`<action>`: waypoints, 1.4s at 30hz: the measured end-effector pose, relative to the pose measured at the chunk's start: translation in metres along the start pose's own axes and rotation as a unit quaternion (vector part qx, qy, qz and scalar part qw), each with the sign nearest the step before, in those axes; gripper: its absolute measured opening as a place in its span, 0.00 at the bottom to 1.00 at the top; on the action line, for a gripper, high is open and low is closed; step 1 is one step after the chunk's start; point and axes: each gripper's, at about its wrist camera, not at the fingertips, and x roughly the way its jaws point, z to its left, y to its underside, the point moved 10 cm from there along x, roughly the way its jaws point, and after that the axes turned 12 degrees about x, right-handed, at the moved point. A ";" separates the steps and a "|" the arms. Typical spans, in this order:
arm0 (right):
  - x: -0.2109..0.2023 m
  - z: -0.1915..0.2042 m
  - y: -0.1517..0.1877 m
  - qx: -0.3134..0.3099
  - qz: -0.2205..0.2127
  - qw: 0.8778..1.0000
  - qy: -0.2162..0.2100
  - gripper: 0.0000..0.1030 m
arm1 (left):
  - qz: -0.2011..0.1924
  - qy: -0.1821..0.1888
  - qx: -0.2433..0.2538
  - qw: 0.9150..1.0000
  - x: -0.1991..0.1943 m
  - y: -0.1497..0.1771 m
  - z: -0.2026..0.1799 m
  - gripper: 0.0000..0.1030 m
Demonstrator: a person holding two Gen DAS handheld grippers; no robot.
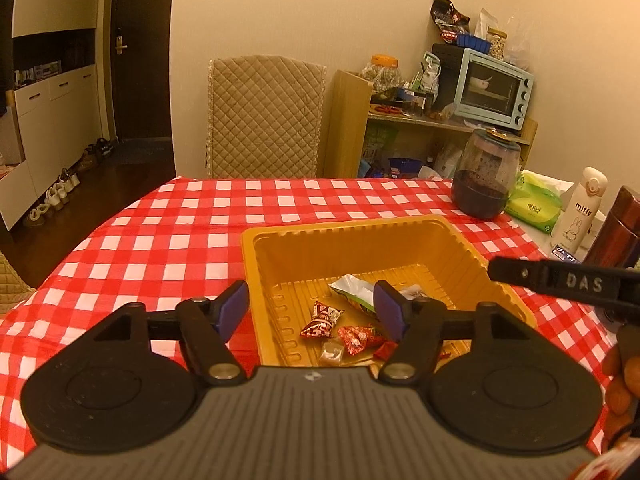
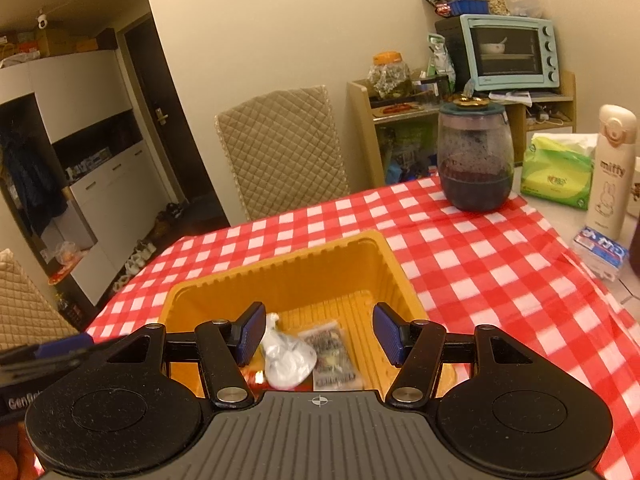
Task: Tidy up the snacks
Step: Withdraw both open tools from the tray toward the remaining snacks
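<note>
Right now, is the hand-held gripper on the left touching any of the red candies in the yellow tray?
Apart. The left wrist view shows the left hand-held gripper open, with nothing between its pads; a red candy lies loose on the yellow tray floor below.

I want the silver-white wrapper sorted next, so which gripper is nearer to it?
Right. The right gripper hangs open directly over the silver-white wrapper in the yellow tray; the left gripper, also open, sits further left, above the red candies.

In the yellow tray, the left gripper's right finger covers part of a green-and-white packet; the dark packet there is blurred, its print unreadable.
</note>
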 end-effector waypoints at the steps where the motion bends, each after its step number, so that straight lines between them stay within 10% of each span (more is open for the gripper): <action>1: -0.005 0.000 0.003 0.001 0.001 1.000 0.000 0.58 | 0.001 0.000 0.001 1.000 -0.004 0.002 0.000 0.65; 13: -0.057 -0.011 0.029 0.003 0.003 1.000 0.003 0.58 | -0.003 -0.013 -0.013 1.000 -0.065 0.037 0.002 0.81; 42: -0.110 -0.041 0.130 -0.008 0.064 0.997 0.034 0.58 | 0.063 -0.010 0.009 0.998 -0.114 0.148 -0.019 0.81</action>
